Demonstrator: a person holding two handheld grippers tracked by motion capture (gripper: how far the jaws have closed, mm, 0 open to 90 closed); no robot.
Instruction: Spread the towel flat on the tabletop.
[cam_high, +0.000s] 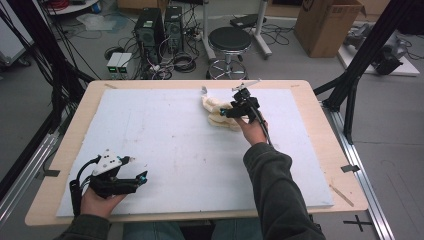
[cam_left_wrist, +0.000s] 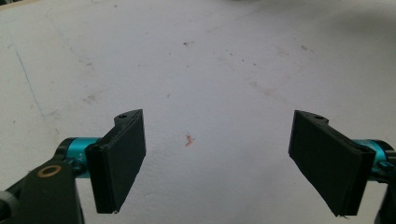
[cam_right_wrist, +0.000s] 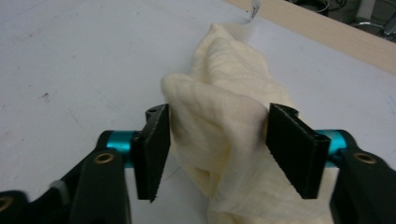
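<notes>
Cloth (cam_right_wrist: 224, 140), a cream bunched-up one, sits on the white mat (cam_high: 165, 145) up around 1 o'clock from the table's middle, near the far edge. Right gripper (cam_right_wrist: 217, 149) has it straddled, a fold bulging up between both pads, touching each side, so it looks pinched at a medium gap. Left gripper (cam_left_wrist: 217, 165) is down at 7 o'clock, wide apart over bare mat, holding nothing.

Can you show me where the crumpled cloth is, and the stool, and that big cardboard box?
cloth (cam_right_wrist: 224, 140), right gripper view, on its bunched middle fold.
stool (cam_high: 230, 39), high view, on the round black seat.
cardboard box (cam_high: 325, 32), high view, on its front side.
</notes>
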